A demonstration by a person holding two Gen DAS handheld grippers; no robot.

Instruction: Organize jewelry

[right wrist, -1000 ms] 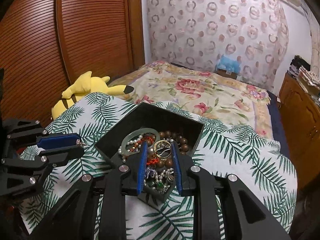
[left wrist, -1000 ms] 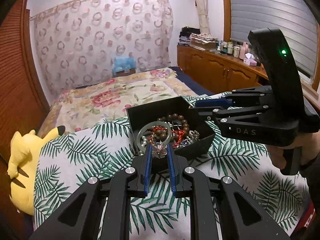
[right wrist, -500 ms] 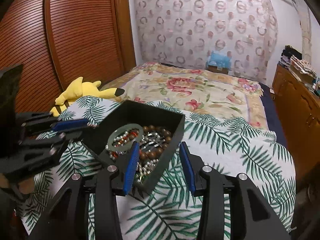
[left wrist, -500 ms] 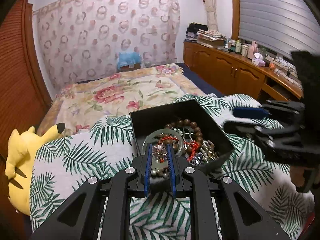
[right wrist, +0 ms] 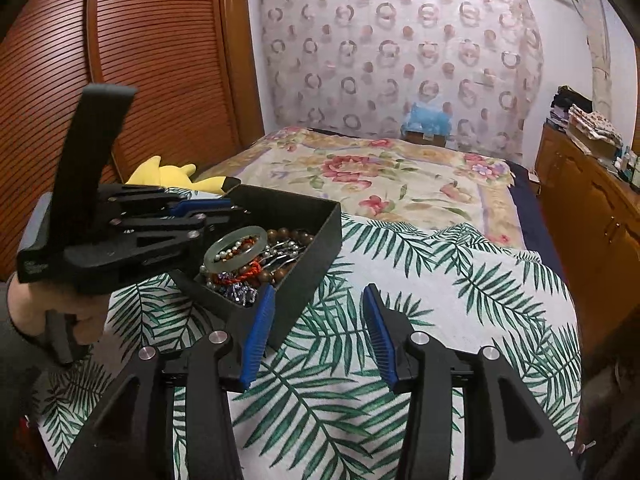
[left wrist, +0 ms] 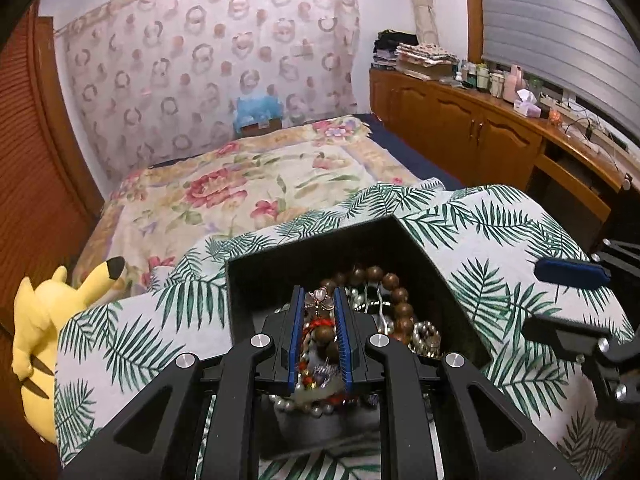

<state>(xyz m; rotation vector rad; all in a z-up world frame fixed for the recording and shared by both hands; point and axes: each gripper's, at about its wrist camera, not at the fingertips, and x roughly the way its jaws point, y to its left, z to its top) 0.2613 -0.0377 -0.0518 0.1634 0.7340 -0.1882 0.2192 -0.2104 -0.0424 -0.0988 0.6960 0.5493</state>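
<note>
From the left wrist we see the black box on the palm-leaf cloth, and we take that box as our landmark. Our left claw reaches over the box's near wall and is clamped on a small pink flower-shaped piece at its tips, above the heap of jewelry inside the box. Brown wooden beads curve just right of the claw, and pearls lie under it by the near wall. The box's far and left inner walls stand bare. Right of the box, the right claw's blue pad sits over open cloth, apart from the box wall. Left of the box the cloth runs free to its edge, where a yellow plush toy lies. Beyond the box lies the floral bed cover.

From the right wrist, the box lies left of centre, one corner toward us. Our right claw has its jaws opening, with only leaf cloth between them; its left pad hangs just outside the box's near corner. The left claw comes in over the box's left side, held by a hand. A pale green bangle rests on top of the heap. Right of the box the cloth lies open as far as its edge.
</note>
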